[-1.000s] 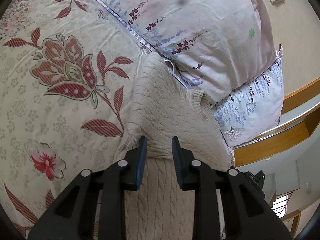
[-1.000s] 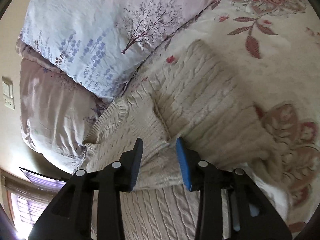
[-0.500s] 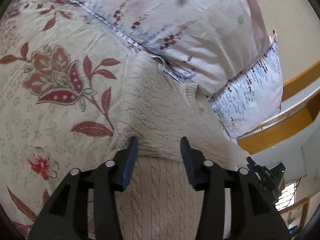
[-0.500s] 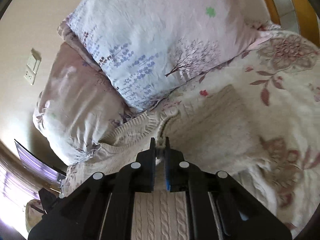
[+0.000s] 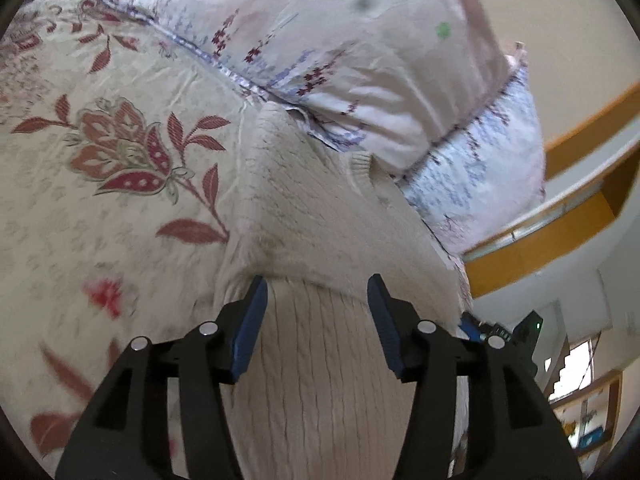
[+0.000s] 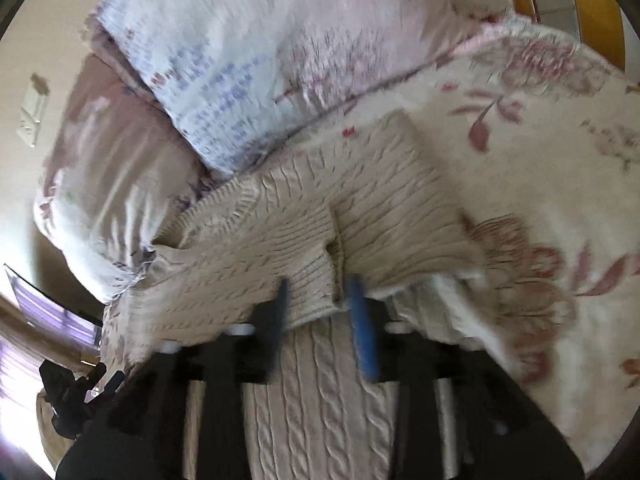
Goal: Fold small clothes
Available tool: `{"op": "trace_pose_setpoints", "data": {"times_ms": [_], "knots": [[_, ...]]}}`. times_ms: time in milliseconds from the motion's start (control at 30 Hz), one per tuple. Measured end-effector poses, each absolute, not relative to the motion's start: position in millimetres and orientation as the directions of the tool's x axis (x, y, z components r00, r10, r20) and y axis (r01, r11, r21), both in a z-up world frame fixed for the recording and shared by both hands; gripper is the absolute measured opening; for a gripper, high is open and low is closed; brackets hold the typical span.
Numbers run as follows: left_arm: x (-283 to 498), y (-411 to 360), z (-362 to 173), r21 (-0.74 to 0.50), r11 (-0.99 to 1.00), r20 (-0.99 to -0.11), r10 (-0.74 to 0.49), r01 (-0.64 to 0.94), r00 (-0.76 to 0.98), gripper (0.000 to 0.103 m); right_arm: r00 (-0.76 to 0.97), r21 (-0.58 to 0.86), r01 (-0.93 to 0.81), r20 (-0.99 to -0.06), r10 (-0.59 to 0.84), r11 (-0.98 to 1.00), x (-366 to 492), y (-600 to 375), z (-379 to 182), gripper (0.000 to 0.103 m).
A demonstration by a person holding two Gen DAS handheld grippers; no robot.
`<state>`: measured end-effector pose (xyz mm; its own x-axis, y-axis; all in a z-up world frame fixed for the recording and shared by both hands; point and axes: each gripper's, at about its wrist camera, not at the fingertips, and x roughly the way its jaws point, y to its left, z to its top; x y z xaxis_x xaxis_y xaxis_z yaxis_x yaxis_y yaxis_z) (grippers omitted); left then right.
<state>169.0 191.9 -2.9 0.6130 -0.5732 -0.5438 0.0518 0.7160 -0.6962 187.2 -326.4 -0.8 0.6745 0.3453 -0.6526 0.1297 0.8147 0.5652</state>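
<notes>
A cream cable-knit sweater (image 5: 312, 208) lies folded on a floral bedspread (image 5: 100, 208), its far end against the pillows. My left gripper (image 5: 316, 280) hovers just over the near fold with its jaws wide and still opening. The knit lies below them and the pads press on nothing. In the blurred right wrist view, the sweater (image 6: 380, 208) shows a folded ribbed sleeve edge. That edge sits between the fingers of my right gripper (image 6: 319, 279), whose jaws are opening and stand apart from it.
Two flowered pillows, one pink (image 5: 340, 40) and one pale blue (image 5: 480, 168), are stacked at the head of the bed. A wooden bed frame (image 5: 560, 232) runs behind them. The bedspread (image 6: 540, 140) stretches to the right of the sweater.
My left jaws have spread wider while the gripper lifted and drew back. My right gripper closed at the sleeve edge half a second ago, then opened again, rolling and rising.
</notes>
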Motion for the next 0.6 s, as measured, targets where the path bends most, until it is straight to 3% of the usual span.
{"op": "trace_pose_setpoints", "data": {"times_ms": [67, 333, 600], "knots": [[149.3, 196.0, 1.2, -0.680, 0.728, -0.541, -0.579, 0.088, 0.611, 0.056, 0.694, 0.562, 0.113, -0.635, 0.340, 0.819, 167.9, -338.1, 6.7, 0.063], [84.5, 207.3, -13.4, -0.673, 0.734, -0.566, -0.593, 0.095, 0.572, 0.058, 0.648, 0.600, 0.106, -0.646, 0.403, 0.793, 97.6, -380.3, -5.3, 0.062], [44.0, 191.5, -27.8, -0.710, 0.695, -0.537, -0.639, 0.113, 0.551, 0.053, 0.585, 0.654, 0.119, -0.654, 0.480, 0.747, 52.9, -384.6, -33.4, 0.043]]}}
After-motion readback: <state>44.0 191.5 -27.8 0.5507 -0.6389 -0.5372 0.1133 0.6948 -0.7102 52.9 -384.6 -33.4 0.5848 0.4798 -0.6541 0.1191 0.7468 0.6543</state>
